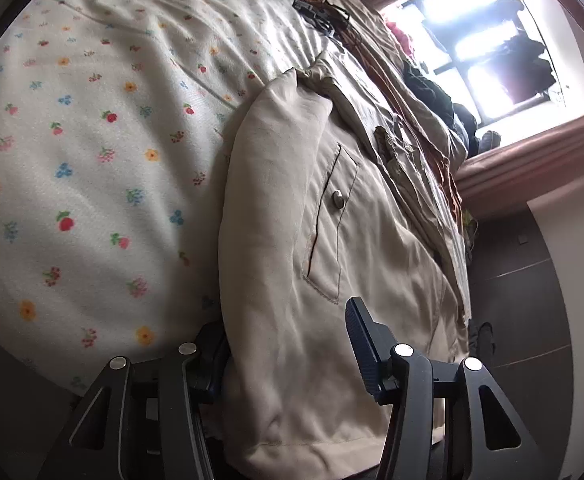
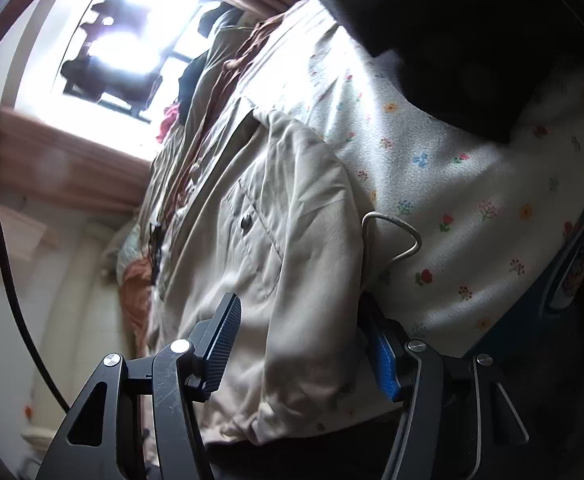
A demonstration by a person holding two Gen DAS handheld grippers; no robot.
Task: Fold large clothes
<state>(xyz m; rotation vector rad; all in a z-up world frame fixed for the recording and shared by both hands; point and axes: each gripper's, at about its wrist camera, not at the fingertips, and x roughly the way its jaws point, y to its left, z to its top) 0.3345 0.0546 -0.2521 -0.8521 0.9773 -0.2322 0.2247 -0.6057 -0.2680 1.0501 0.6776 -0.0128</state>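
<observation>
The beige jacket [image 1: 332, 240] lies on the flowered sheet [image 1: 92, 140], collar end toward the bright window [image 1: 492, 40], its near hem between both pairs of jaws. The left gripper [image 1: 288, 352] straddles the folded sleeve edge: one finger is tucked against the jacket's sheet-side edge, the other stands clear above the cloth, jaws apart. The right gripper [image 2: 304, 344] likewise has jacket between parted fingers; whether its pads press I cannot tell. A wire hanger hook [image 2: 400, 236] juts from the jacket's edge onto the sheet
</observation>
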